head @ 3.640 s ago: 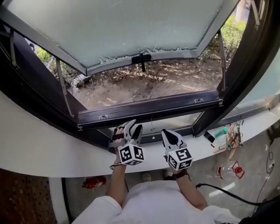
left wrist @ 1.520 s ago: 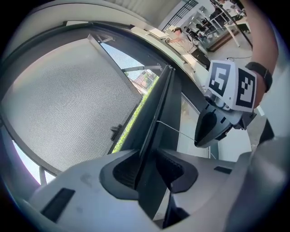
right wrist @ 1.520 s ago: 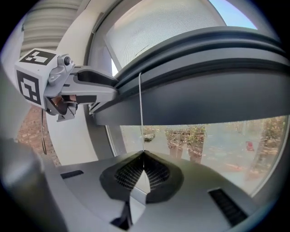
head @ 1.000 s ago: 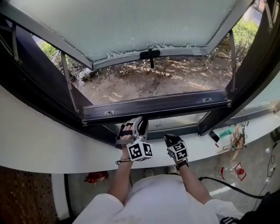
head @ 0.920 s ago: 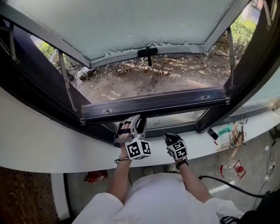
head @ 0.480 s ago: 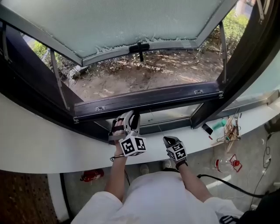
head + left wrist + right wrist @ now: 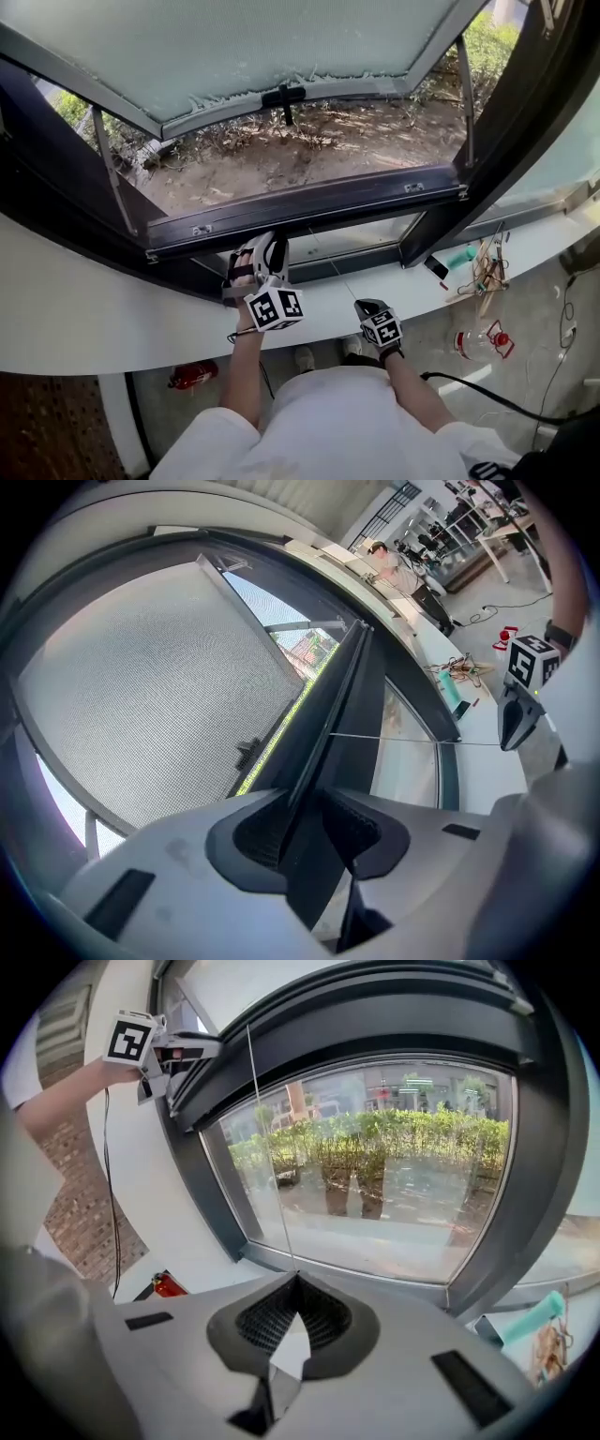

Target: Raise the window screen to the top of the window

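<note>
The marker cubes point(image 7: 276, 307) bear only black-and-white squares. The right gripper point(image 7: 367, 306) sits low by the white sill point(image 7: 84, 309), jaws clenched on a thin cord point(image 7: 271, 1147) that runs up to the screen bar point(image 7: 309, 208). The left gripper point(image 7: 265, 246) is clamped on that dark bar, left of centre. The bar lies low, just above the lower glass pane point(image 7: 375, 1176). The screen mesh cannot be made out. The sill clutter point(image 7: 486, 277) is too small to identify. The open sash point(image 7: 234, 47) is cut off at the top.
</note>
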